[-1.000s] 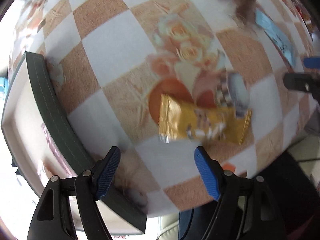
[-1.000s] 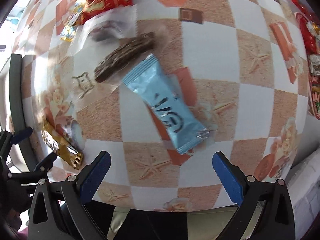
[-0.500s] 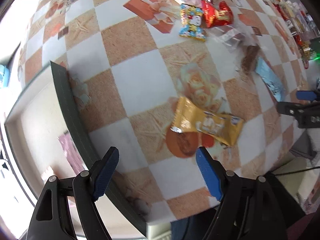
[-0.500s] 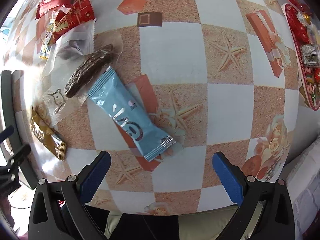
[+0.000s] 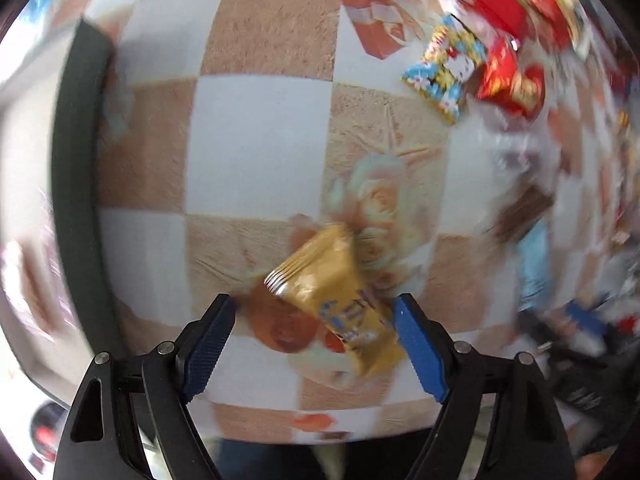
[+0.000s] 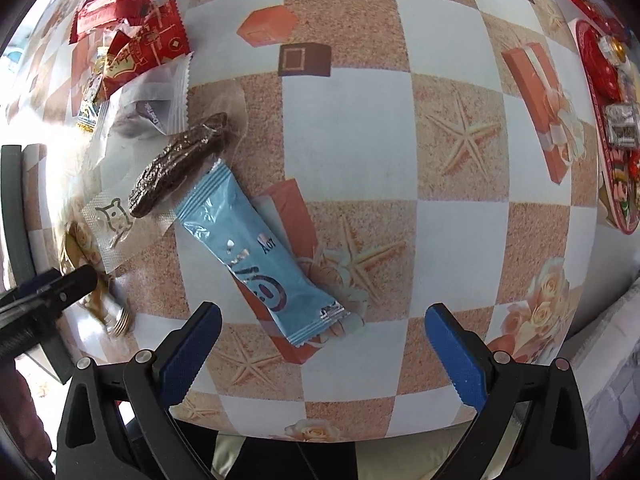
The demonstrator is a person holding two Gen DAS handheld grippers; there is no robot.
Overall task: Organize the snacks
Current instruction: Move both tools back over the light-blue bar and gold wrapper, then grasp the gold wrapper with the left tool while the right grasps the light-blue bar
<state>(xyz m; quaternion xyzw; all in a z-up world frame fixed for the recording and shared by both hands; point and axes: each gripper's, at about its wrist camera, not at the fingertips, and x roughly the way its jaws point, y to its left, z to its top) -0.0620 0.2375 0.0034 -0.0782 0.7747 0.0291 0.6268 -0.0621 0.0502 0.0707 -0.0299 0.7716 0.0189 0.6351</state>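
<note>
A gold snack packet [image 5: 332,296] lies slantwise on the checked tablecloth, between the blue pads of my left gripper [image 5: 316,340], which stands open over it and does not press on it. The left wrist view is blurred. My right gripper [image 6: 320,344] is open and holds nothing, hovering just in front of a light blue packet [image 6: 248,252]. A brown bar in a clear wrapper [image 6: 176,164] lies beside the blue packet. In the right wrist view the gold packet [image 6: 100,300] is partly hidden behind the left gripper's black finger [image 6: 52,284].
A dark green tray rim [image 5: 76,184] runs along the table's left edge. Red packets [image 6: 136,44] and a colourful packet [image 5: 444,68] lie at the far side. A red plate [image 6: 622,224] with several sweets sits at the right edge. The table's front edge is close below both grippers.
My left gripper has rolled and slid over the gold packet, which now lies between its pads. My right gripper has risen a little and drifted, and the blue packet now sits lower left in its view.
</note>
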